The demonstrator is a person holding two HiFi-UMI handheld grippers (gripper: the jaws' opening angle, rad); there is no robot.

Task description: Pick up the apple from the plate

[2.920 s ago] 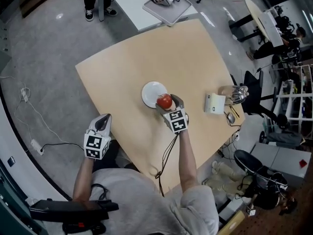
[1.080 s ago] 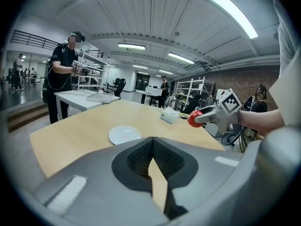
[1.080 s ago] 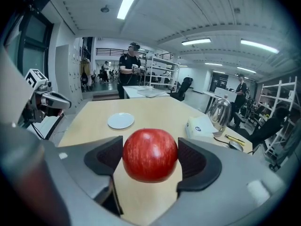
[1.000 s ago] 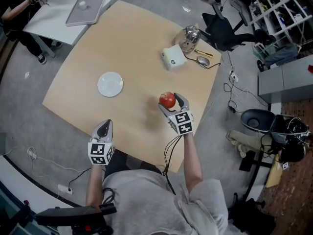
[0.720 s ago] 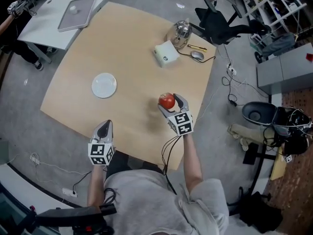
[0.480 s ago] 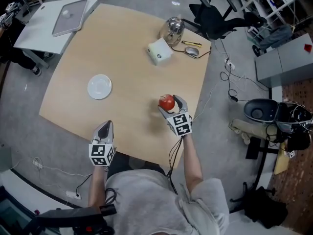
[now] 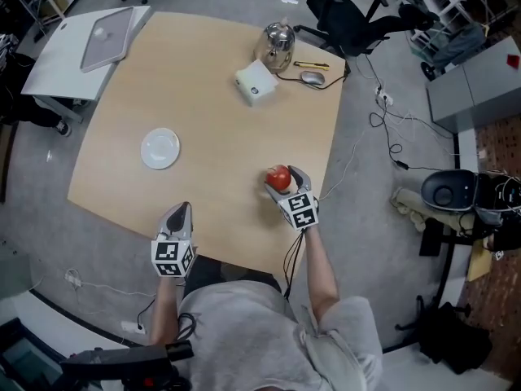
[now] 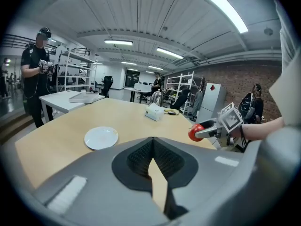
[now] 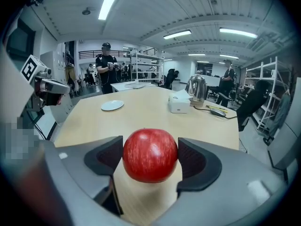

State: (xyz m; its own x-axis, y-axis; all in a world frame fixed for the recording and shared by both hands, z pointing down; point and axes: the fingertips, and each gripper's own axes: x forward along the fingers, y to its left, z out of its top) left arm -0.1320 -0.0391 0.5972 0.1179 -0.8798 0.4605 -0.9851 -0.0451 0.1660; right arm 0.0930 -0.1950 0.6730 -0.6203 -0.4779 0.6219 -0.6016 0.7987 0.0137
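A red apple (image 9: 150, 155) is clamped between the jaws of my right gripper (image 7: 281, 181), held above the table's right part, well away from the plate. The apple (image 7: 279, 177) also shows in the left gripper view (image 8: 195, 132). The white plate (image 7: 160, 148) lies bare on the table's left half; it also appears in the left gripper view (image 8: 101, 137) and far off in the right gripper view (image 9: 112, 105). My left gripper (image 7: 177, 216) hovers at the table's near edge with its jaws closed together and nothing in them.
A white tissue box (image 7: 255, 82), a metal kettle (image 7: 277, 45), a computer mouse (image 7: 312, 77) and a pen sit at the wooden table's (image 7: 212, 96) far right corner. A white side table with a grey tray (image 7: 107, 36) stands far left. Office chairs and cables surround.
The right gripper carried the apple off the plate and to the right, away from it. The head view has swung, so the plate now lies farther left. The left gripper stayed still.
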